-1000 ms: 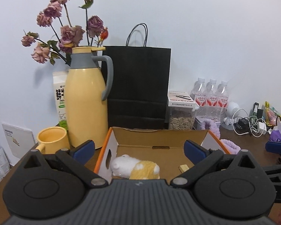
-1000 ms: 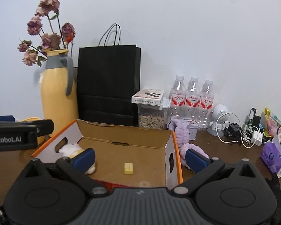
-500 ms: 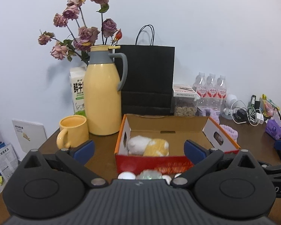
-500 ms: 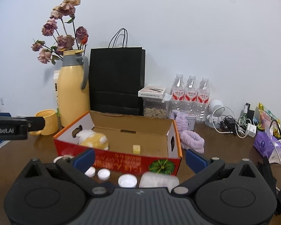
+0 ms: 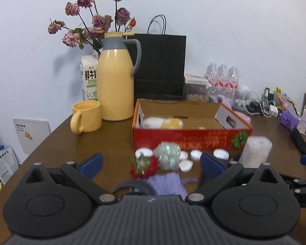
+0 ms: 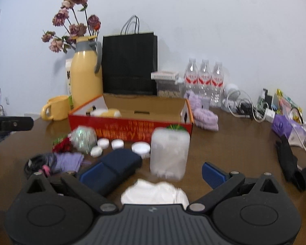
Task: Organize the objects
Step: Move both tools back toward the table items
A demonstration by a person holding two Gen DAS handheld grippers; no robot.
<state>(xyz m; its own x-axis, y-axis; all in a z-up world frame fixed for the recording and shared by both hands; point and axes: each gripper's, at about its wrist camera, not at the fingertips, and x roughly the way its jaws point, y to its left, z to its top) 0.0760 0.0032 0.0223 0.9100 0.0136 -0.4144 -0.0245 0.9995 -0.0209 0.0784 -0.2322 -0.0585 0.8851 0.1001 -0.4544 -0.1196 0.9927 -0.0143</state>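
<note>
My left claw (image 5: pixel 151 164) hangs with its jaws wide apart and nothing between them, above the brown table (image 5: pixel 57 149). My right claw (image 6: pixel 152 172) is likewise spread and empty.

The red cardboard box (image 5: pixel 190 137) sits mid-table, open-topped, holding a white-and-yellow plush toy (image 5: pixel 163 123) at its left end. In front of it lie white round lids (image 5: pixel 195 154), a glittery ball (image 5: pixel 167 155), a red flower trinket (image 5: pixel 144 164) and a purple knitted cloth (image 5: pixel 167 184).

Only the right view shows the dark blue case (image 6: pixel 112 168) just by my left finger, the crumpled white cloth (image 6: pixel 155 193) close below the camera, and the whole of the frosted plastic container (image 6: pixel 169 153) standing upright. Only the left view shows the milk carton's (image 5: pixel 89 77) front beside the yellow thermos jug (image 5: pixel 115 81), and the white panel (image 5: pixel 31 133) past the table's left edge.
</note>
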